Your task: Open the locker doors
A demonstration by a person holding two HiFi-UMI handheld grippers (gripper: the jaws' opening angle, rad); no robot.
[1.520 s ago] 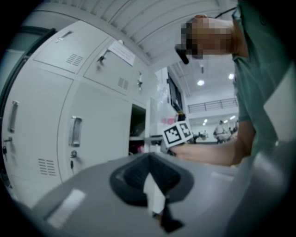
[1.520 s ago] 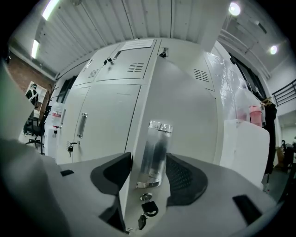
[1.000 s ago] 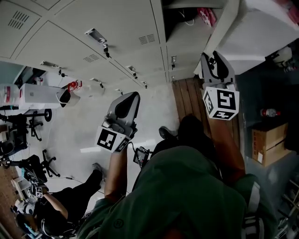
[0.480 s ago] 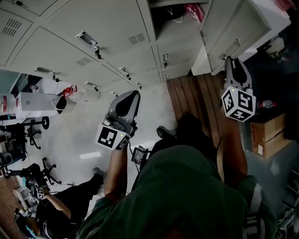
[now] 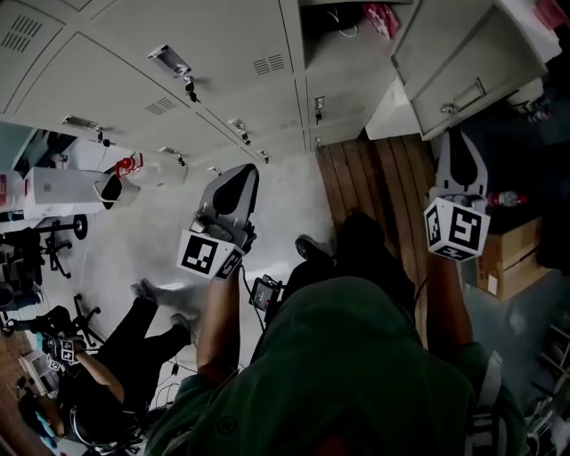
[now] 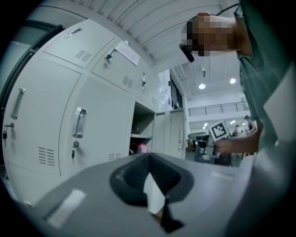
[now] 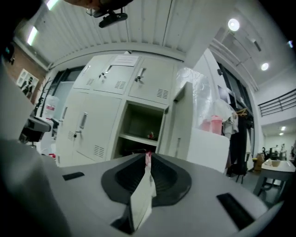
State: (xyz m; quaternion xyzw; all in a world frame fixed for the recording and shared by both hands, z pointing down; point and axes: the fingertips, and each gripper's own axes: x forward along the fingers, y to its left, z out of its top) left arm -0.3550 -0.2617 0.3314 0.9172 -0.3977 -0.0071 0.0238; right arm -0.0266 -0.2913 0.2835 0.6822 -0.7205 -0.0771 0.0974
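Note:
Grey lockers (image 5: 178, 80) line the wall ahead; most doors are closed, each with a metal handle (image 6: 79, 122). One compartment (image 5: 343, 27) stands open, its door (image 5: 468, 58) swung out to the right, and it shows again as the open compartment (image 7: 141, 127) with its door (image 7: 178, 125) edge-on. My right gripper (image 5: 460, 142) hangs below that door, apart from it; its jaws have just been closing, with nothing between them. My left gripper (image 5: 233, 178) is shut and empty, pointing level at a closed locker door (image 6: 92, 134).
Wooden floor boards (image 5: 374, 178) run under the open door. A cardboard box (image 5: 508, 258) and a bottle (image 5: 508, 198) lie at the right. A person sits on the floor at lower left (image 5: 116, 356). A white box (image 5: 62, 191) stands at the left.
My right gripper has left the open door, moving right and toward me, and its jaws have come together. The left gripper has barely moved. The seated person's legs have shifted.

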